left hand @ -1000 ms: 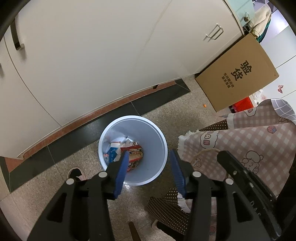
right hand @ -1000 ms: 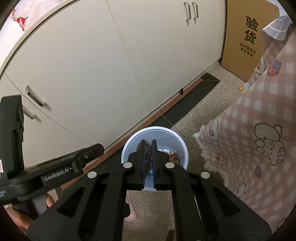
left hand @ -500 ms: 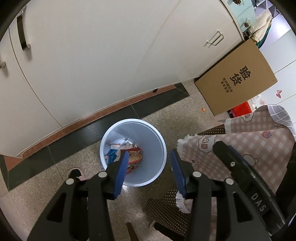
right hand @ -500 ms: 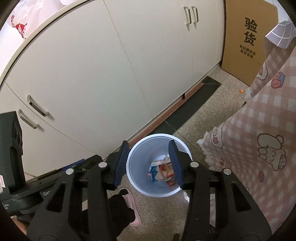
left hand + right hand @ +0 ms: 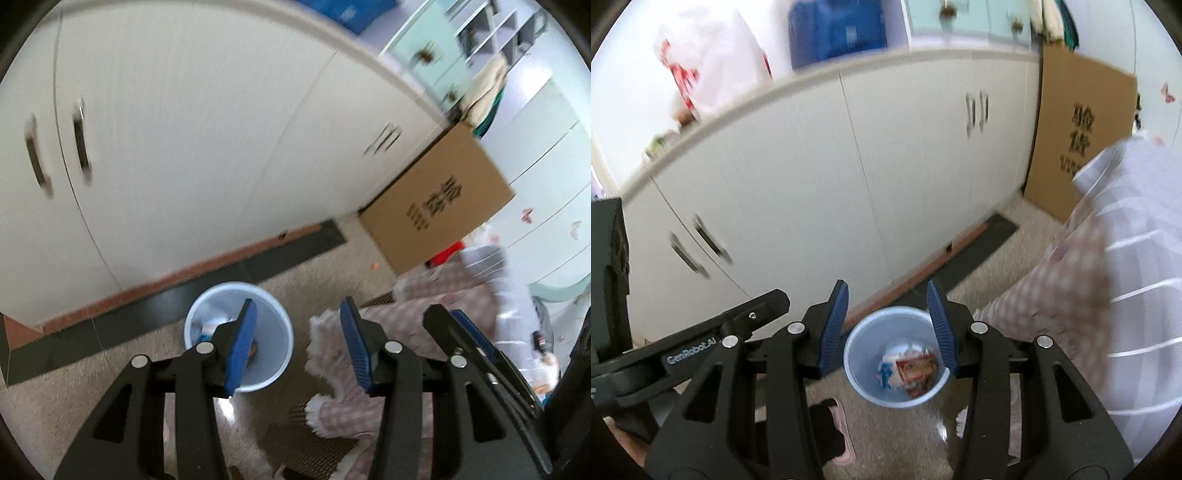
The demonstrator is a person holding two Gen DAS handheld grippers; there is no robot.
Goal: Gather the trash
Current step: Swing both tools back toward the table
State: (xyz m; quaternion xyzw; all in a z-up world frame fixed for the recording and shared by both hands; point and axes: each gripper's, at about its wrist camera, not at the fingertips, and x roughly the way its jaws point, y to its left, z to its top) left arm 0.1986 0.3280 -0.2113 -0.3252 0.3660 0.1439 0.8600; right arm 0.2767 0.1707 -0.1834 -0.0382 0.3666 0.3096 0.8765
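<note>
Above the trash bin (image 5: 897, 395), right tool (image 5: 886, 328) gaping, empty, wrappers (image 5: 908, 371) inside

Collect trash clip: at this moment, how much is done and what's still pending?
Done: wrappers lie in the pale blue bin on the floor. In hand: nothing; the left gripper and right gripper are both open and empty. Left: no loose trash is identifiable in these blurred views, so remaining work can't be judged.
</note>
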